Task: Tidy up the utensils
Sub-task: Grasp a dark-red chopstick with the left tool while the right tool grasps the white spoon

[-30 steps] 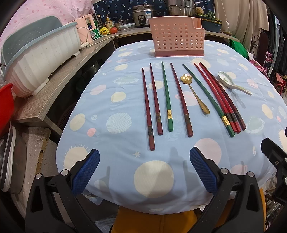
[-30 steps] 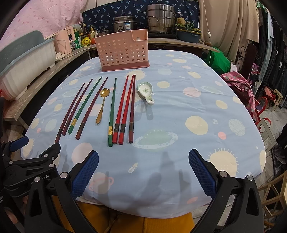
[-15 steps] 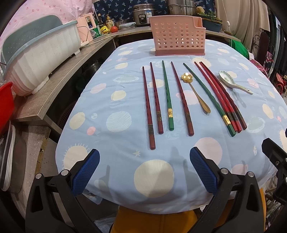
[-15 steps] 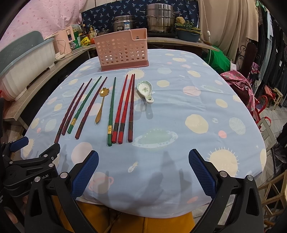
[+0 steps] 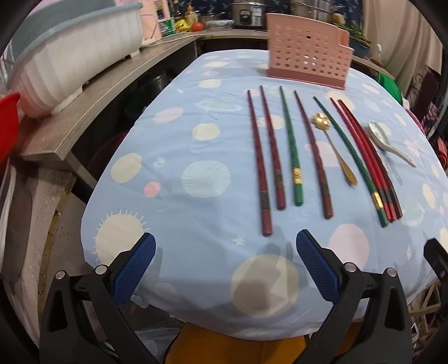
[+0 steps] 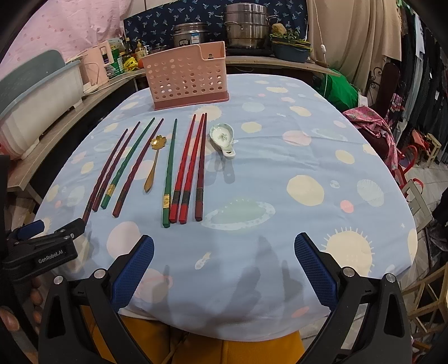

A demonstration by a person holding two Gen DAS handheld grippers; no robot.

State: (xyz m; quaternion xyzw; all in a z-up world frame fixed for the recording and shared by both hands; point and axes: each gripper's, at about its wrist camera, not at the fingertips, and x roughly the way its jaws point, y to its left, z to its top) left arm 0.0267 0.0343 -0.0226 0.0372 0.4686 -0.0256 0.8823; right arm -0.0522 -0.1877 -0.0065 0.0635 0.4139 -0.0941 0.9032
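Observation:
Several chopsticks lie side by side on the blue spotted tablecloth (image 5: 196,218): dark red ones (image 5: 257,159), green ones (image 5: 291,151) and bright red ones (image 5: 361,156). A gold spoon (image 5: 333,148) lies among them and a white ceramic spoon (image 5: 383,140) at their right. A pink perforated holder (image 5: 305,67) stands behind them. My left gripper (image 5: 224,252) hangs open over the near table edge, just short of the dark red chopsticks. My right gripper (image 6: 224,252) is open too, nearer than the bright red chopsticks (image 6: 190,165); the ceramic spoon (image 6: 224,140) and holder (image 6: 187,78) lie beyond.
A wooden counter (image 5: 92,103) runs along the left with a white dish rack (image 5: 70,58) and a red basin (image 5: 7,123). Pots (image 6: 246,25) and bottles stand behind the table. Chairs and clothes crowd the right side (image 6: 392,92). The left gripper's body (image 6: 39,246) shows at the right view's left edge.
The left gripper has swung left and tilted slightly, so the utensils sit further right in its view. The right gripper has barely moved. Nothing was picked up.

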